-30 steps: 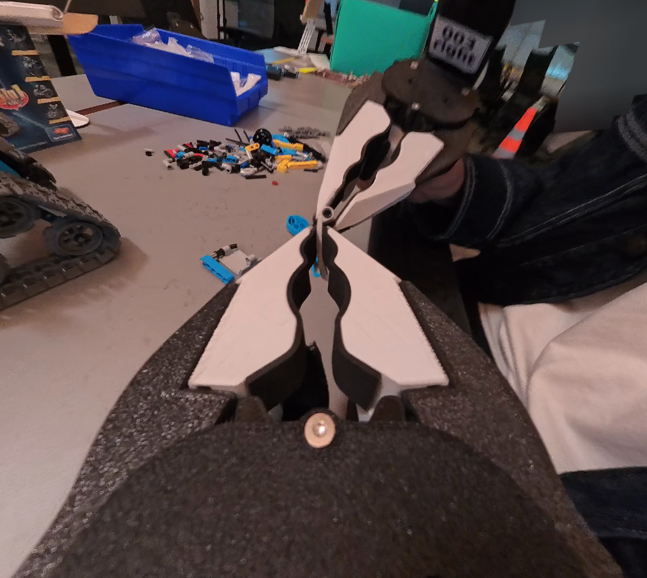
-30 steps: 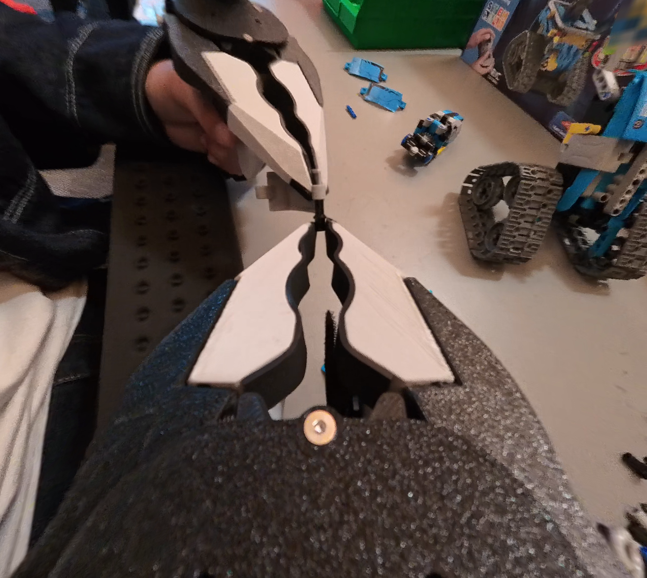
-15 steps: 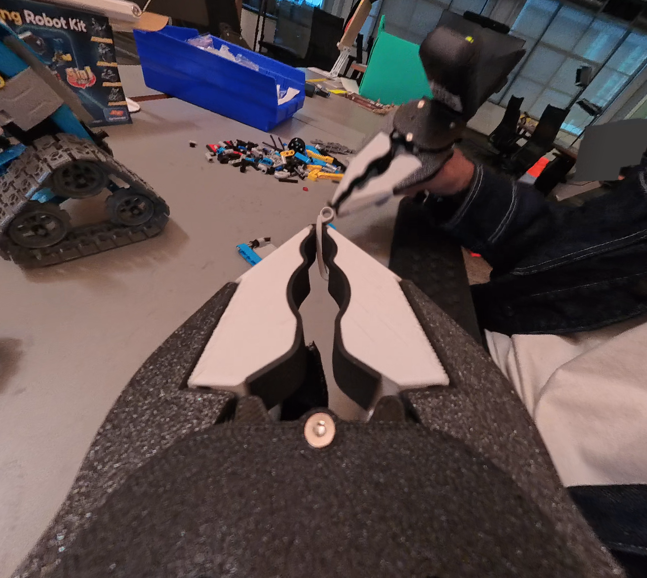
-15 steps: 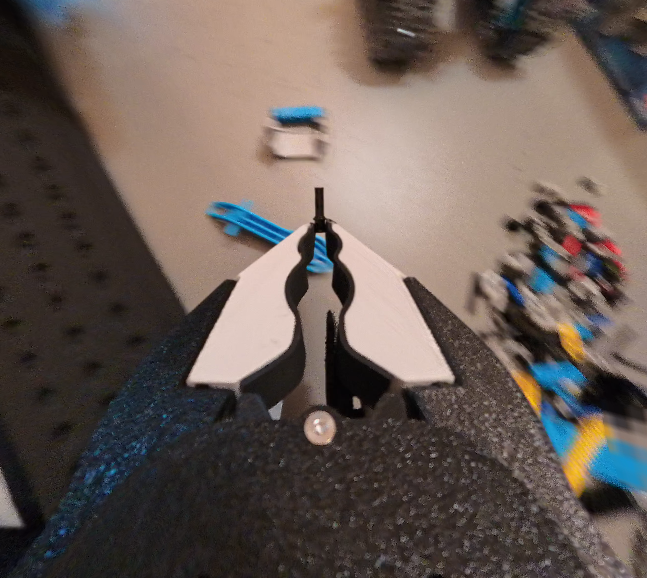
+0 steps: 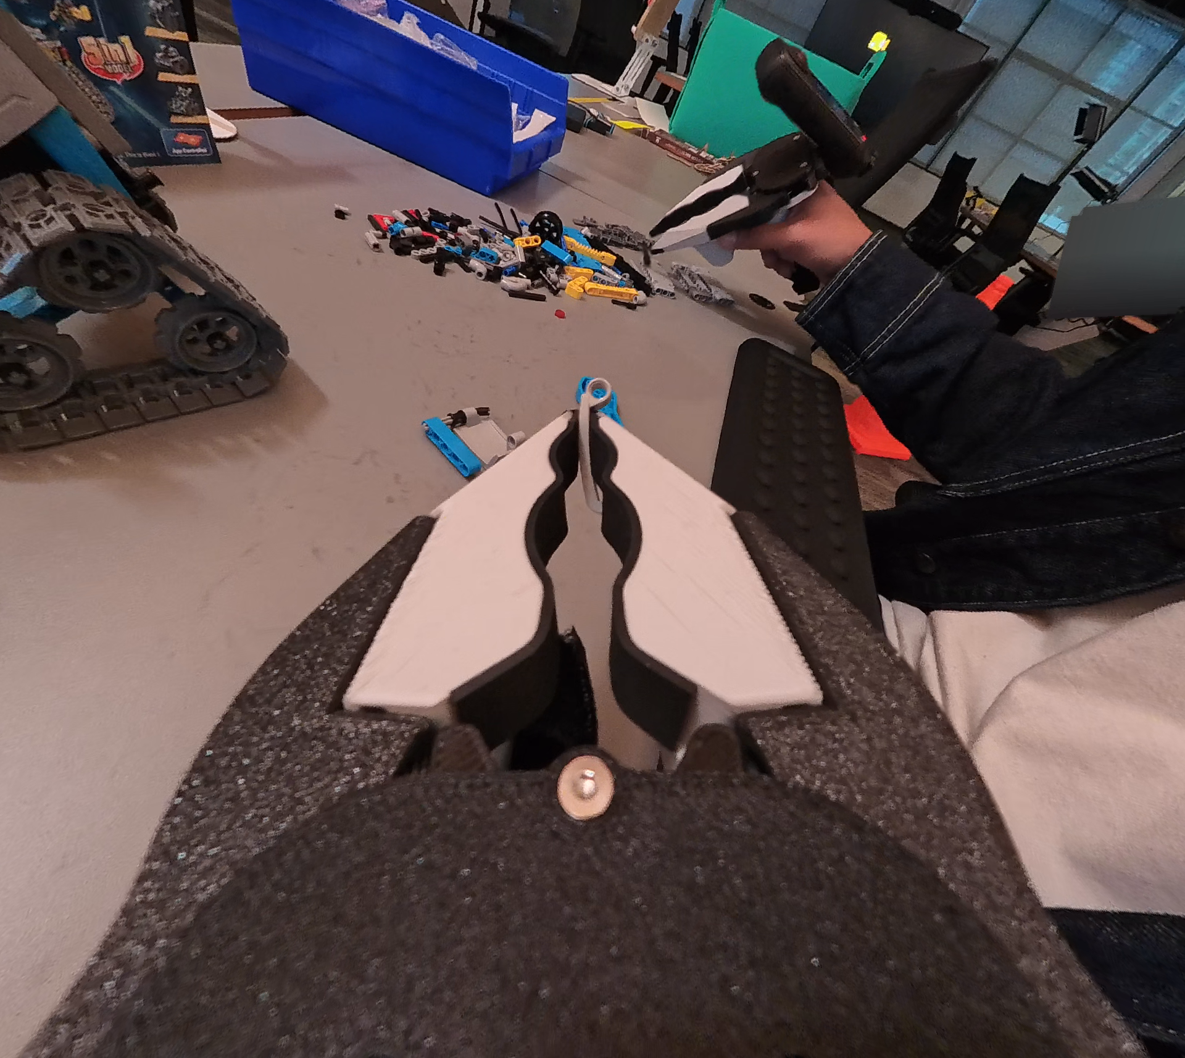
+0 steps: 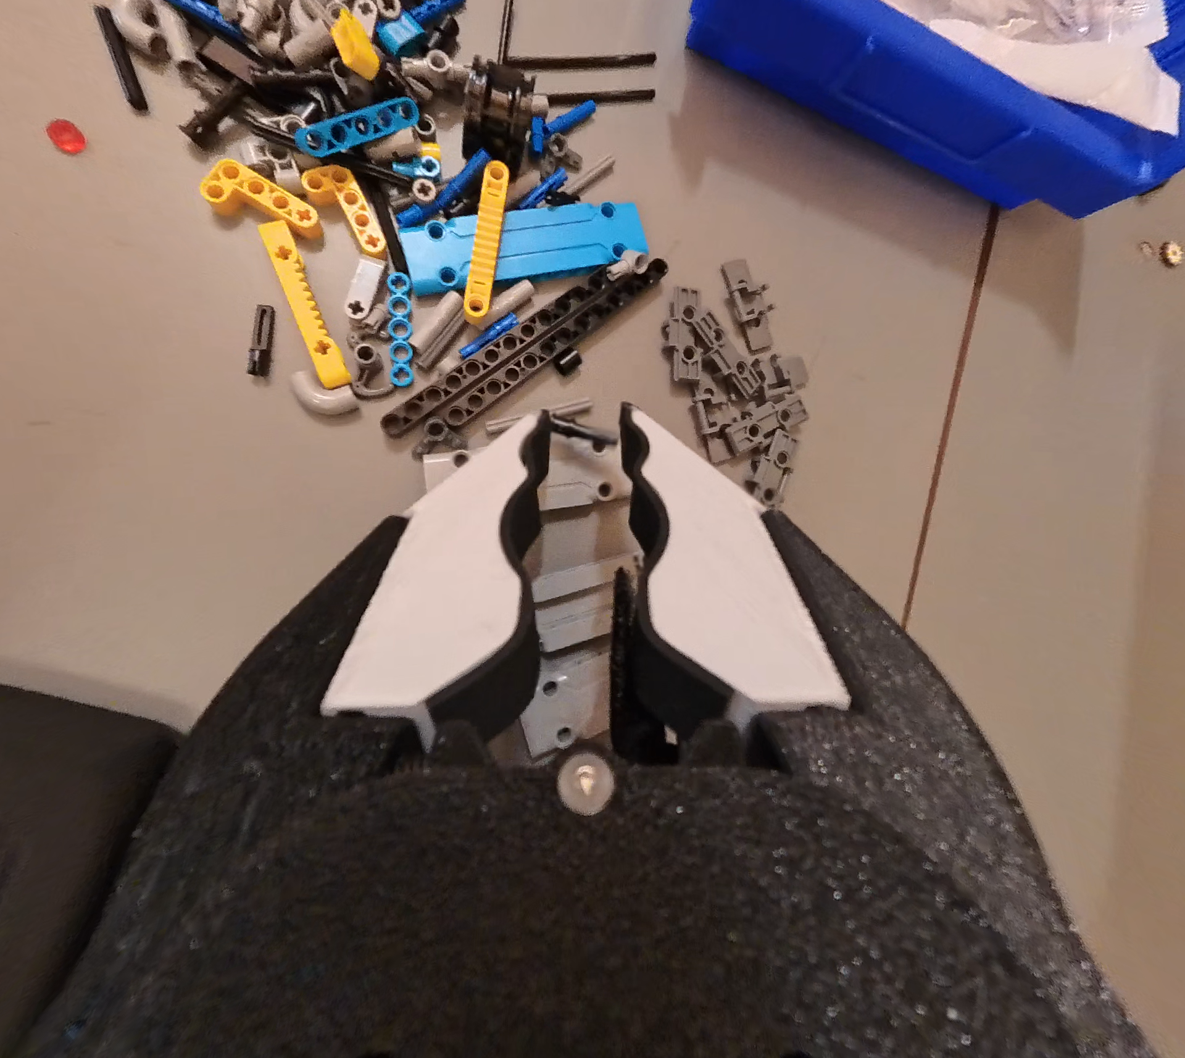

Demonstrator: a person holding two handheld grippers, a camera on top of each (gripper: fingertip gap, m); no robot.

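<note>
Grippers reporting: I am keeping my left gripper (image 5: 587,418) clenched on a thin grey curved piece (image 5: 588,450) pointing far along its fingers, while my right gripper (image 6: 582,424) is hanging released, jaws apart, over the near edge of the brick pile (image 6: 385,142), nearest a small black pin (image 6: 580,429).

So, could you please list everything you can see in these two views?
Table: one, grey, under everything.
Bin: one, blue, far side, clear bags inside.
Brick pile: many, mixed colours, mid-table.
Track links: several, grey, right of pile.
Tracked vehicle: one, grey and blue, left.
Kit box: one, dark, behind vehicle.
Small assembly: one, blue and grey, near left gripper.
Mat: one, black, table edge.
Left gripper: shut on grey piece.
Right gripper: open over pile's near edge.
</note>
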